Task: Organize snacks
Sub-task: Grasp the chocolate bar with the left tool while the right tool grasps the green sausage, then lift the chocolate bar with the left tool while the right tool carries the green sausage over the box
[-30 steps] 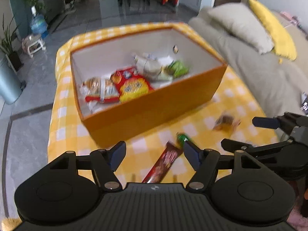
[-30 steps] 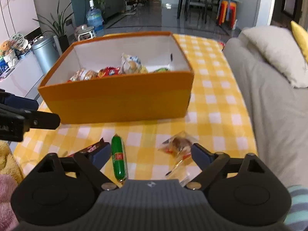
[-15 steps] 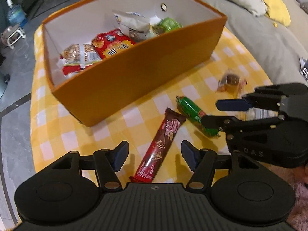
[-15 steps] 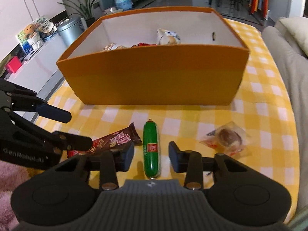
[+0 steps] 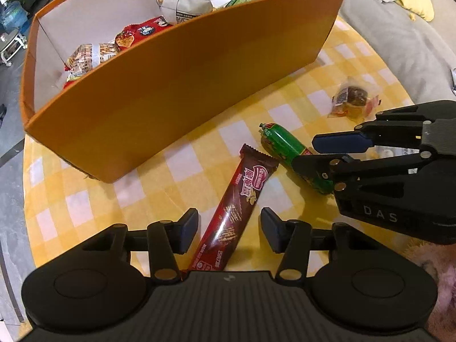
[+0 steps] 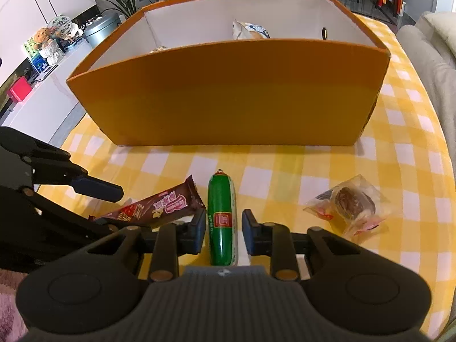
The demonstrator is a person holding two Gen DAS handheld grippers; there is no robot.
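Note:
A brown chocolate bar [image 5: 236,208] lies on the yellow checked tablecloth between the open fingers of my left gripper [image 5: 229,229]; neither pad touches it. It also shows in the right wrist view [image 6: 159,205]. A green sausage [image 6: 221,216] lies between the fingers of my right gripper [image 6: 223,232], which are open with a small gap on each side. The sausage also shows in the left wrist view [image 5: 285,145]. The orange box [image 6: 228,94] stands behind, holding several snack packs [image 5: 94,54].
A clear-wrapped pastry [image 6: 353,202] lies on the cloth to the right of the sausage; it also shows in the left wrist view [image 5: 352,99]. A grey sofa [image 5: 399,34] with cushions borders the table's right side. The table edge [image 5: 28,199] drops to the floor at left.
Both grippers have come down and forward. The left fingers now straddle the chocolate bar. The right fingers have narrowed around the green sausage.

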